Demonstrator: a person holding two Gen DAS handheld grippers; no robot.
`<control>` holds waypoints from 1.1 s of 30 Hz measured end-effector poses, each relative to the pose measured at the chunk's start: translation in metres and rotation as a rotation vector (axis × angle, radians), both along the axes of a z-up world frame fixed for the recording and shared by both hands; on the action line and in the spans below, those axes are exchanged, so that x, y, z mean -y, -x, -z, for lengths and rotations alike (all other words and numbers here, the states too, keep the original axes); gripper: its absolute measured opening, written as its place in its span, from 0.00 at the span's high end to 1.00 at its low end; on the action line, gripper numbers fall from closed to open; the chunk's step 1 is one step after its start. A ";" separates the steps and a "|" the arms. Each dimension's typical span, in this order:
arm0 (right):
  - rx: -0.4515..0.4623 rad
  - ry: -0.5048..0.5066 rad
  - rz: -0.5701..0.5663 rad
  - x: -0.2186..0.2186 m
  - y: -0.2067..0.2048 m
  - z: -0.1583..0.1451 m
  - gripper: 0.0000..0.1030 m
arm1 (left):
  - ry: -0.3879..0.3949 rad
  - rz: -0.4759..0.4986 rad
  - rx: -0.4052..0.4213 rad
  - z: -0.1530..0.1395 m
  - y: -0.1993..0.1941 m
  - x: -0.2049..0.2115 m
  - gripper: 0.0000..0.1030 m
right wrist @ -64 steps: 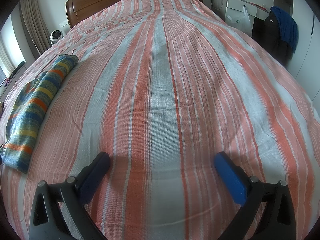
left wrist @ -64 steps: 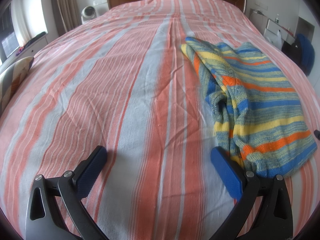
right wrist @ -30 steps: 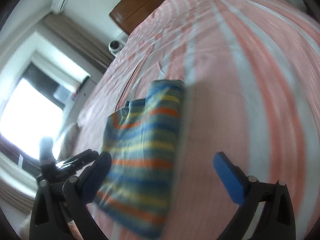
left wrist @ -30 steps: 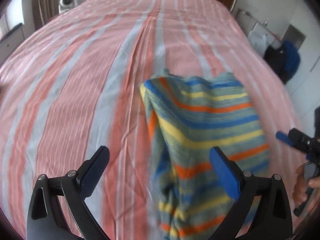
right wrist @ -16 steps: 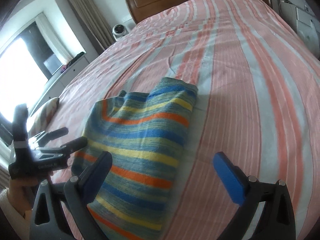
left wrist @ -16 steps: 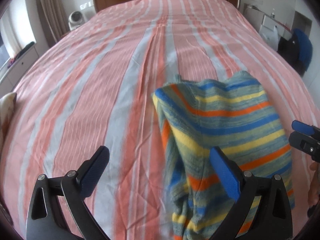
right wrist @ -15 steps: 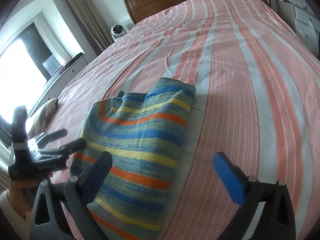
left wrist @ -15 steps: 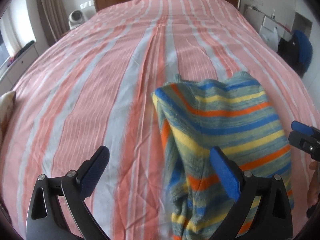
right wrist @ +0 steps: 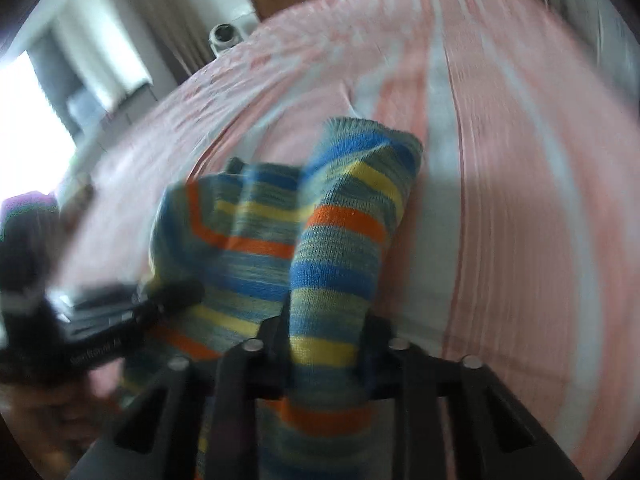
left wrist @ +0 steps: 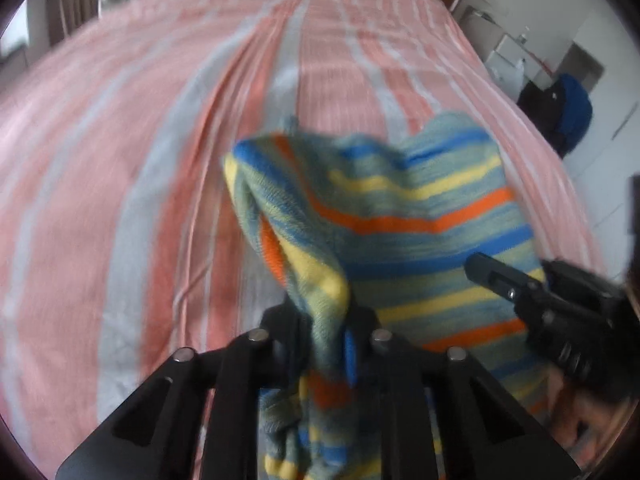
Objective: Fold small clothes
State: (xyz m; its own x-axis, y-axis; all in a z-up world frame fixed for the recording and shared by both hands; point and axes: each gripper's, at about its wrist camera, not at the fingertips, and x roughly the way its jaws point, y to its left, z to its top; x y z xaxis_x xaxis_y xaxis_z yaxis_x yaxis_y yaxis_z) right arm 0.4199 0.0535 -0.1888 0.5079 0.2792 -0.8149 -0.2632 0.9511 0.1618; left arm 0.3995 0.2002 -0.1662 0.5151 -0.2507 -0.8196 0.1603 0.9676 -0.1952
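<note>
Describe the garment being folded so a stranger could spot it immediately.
Start at the big bed with its pink-and-white striped sheet. Near its middle lies a small knit garment, pinched by the left gripper and right gripper. Its narrow blue, yellow, orange and grey-green stripes mark it out.

Faint white lettering on left tool (right wrist: 100,350), too blurred to read

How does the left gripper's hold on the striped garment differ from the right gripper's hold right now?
The left gripper pinches the striped garment at a bunched fold on the garment's left side; the right gripper clamps a smoother, rounded roll on its right side. Cloth ahead of the left gripper spreads wide toward the right gripper; cloth ahead of the right gripper runs forward as a narrow tube. Both are shut on the same garment over the striped bedsheet.
</note>
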 end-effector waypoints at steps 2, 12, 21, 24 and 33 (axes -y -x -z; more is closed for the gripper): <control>0.100 0.061 -0.024 -0.019 0.018 -0.020 0.78 | -0.021 0.017 0.065 -0.020 0.014 0.006 0.86; 0.104 -0.088 0.126 0.009 0.024 -0.055 0.43 | -0.126 -0.062 0.170 -0.062 0.031 -0.008 0.43; 0.353 0.111 0.098 0.048 0.145 -0.109 0.02 | -0.245 -0.198 0.393 -0.095 0.165 -0.010 0.00; 0.370 0.097 0.090 0.056 0.188 -0.126 0.00 | -0.228 -0.321 0.368 -0.106 0.209 -0.014 0.00; 0.228 0.059 0.072 0.049 0.270 -0.129 0.00 | -0.225 -0.304 0.209 -0.103 0.260 -0.001 0.00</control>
State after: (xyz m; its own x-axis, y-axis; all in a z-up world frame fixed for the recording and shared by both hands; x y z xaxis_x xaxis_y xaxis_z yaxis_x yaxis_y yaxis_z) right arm 0.1494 0.0044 -0.0595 0.6974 0.1908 -0.6908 -0.2180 0.9747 0.0492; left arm 0.1394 0.2016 -0.0630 0.6984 0.1111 -0.7070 -0.1249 0.9916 0.0324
